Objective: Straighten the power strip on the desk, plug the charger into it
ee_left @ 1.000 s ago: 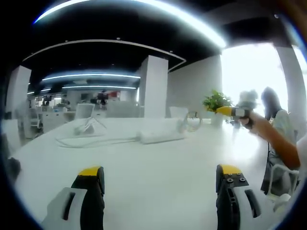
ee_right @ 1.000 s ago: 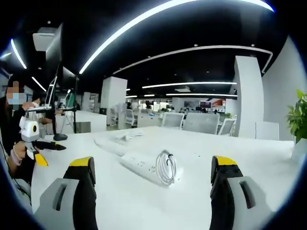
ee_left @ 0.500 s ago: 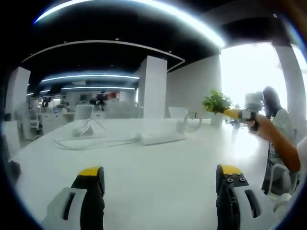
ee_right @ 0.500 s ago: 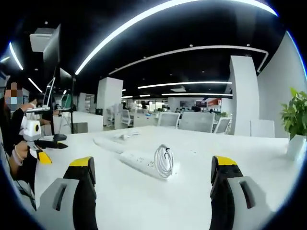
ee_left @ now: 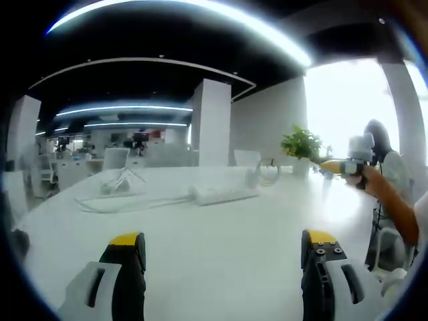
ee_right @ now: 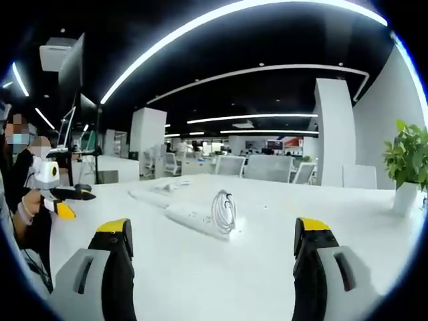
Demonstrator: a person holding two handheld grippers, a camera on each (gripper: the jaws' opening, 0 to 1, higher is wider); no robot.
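One long white power strip (ee_right: 194, 218).

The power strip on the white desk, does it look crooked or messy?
A little. In the right gripper view the power strip lies slanted across the desk, not square to its edge, with a coiled cable standing beside it. Both pairs of tongs, left and right, are open and hold nothing.

Open-plan office: white desk (ee_right: 221, 267), rows of office chairs (ee_right: 267, 168), ceiling light strips (ee_right: 221, 17).
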